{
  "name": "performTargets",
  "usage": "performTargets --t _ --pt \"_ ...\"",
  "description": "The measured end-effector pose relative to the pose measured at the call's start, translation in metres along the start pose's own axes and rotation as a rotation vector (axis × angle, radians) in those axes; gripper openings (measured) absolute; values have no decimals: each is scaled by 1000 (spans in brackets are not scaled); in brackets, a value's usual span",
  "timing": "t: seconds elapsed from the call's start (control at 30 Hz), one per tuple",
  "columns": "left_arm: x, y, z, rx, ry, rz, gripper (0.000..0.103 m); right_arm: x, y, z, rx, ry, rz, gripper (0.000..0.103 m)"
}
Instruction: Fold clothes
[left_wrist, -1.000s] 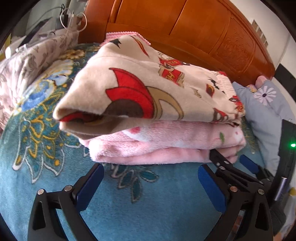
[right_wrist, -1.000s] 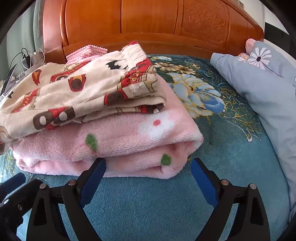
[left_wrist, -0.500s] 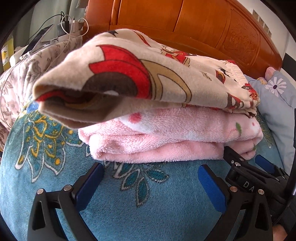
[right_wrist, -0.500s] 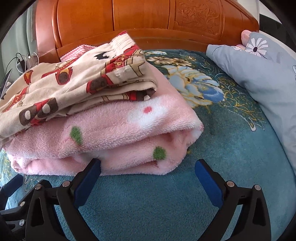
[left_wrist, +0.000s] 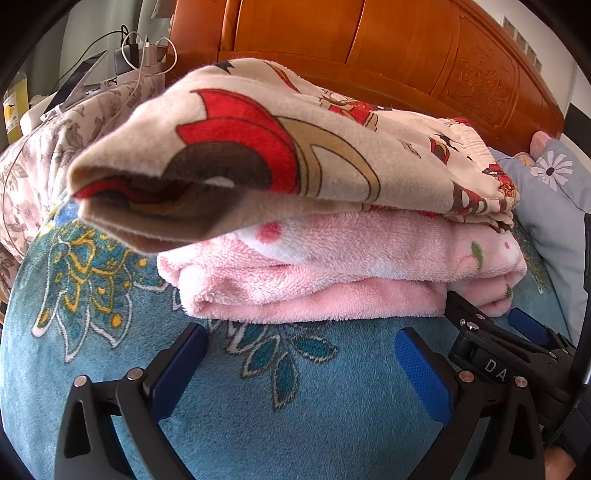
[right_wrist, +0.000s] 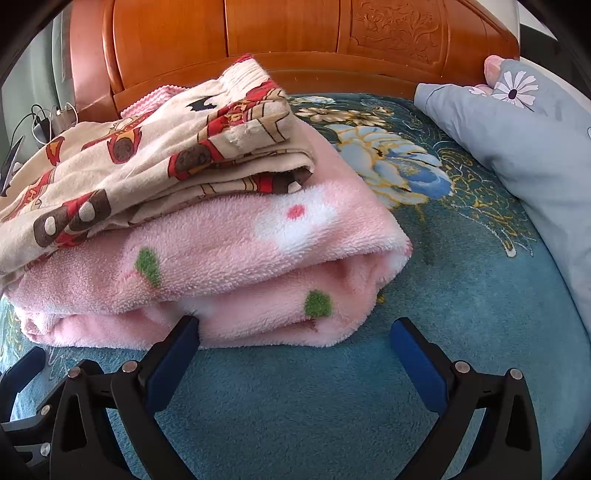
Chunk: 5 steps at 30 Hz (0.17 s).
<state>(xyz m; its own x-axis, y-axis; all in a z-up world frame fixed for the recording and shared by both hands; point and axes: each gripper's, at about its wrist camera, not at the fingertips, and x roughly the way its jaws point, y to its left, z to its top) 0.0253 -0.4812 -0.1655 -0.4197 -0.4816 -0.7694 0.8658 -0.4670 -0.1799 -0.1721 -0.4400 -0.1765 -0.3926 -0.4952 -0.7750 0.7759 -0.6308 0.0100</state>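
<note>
A folded beige garment with red cartoon prints (left_wrist: 295, 155) (right_wrist: 155, 158) lies on top of a folded pink fleece garment (left_wrist: 332, 273) (right_wrist: 229, 266) on the teal bedspread (left_wrist: 258, 413) (right_wrist: 332, 398). My left gripper (left_wrist: 301, 363) is open and empty, just in front of the stack's left end. My right gripper (right_wrist: 293, 354) is open and empty at the stack's right front corner, its left finger touching the pink fleece. The right gripper also shows at the right of the left wrist view (left_wrist: 491, 332).
A carved wooden headboard (right_wrist: 295, 33) stands behind the stack. A grey-blue pillow with a daisy (right_wrist: 517, 140) lies to the right. A floral quilt (left_wrist: 40, 155) and a bedside stand with chargers and cables (left_wrist: 133, 55) are to the left.
Both grippers have moved closer to the stack and lower. Both stay open and the clothes have not moved.
</note>
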Motion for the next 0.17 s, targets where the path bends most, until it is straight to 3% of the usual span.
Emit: performTargets --t 0.17 --pt "-2 -5 -2 7 0 6 103 0 0 -1 1 1 2 102"
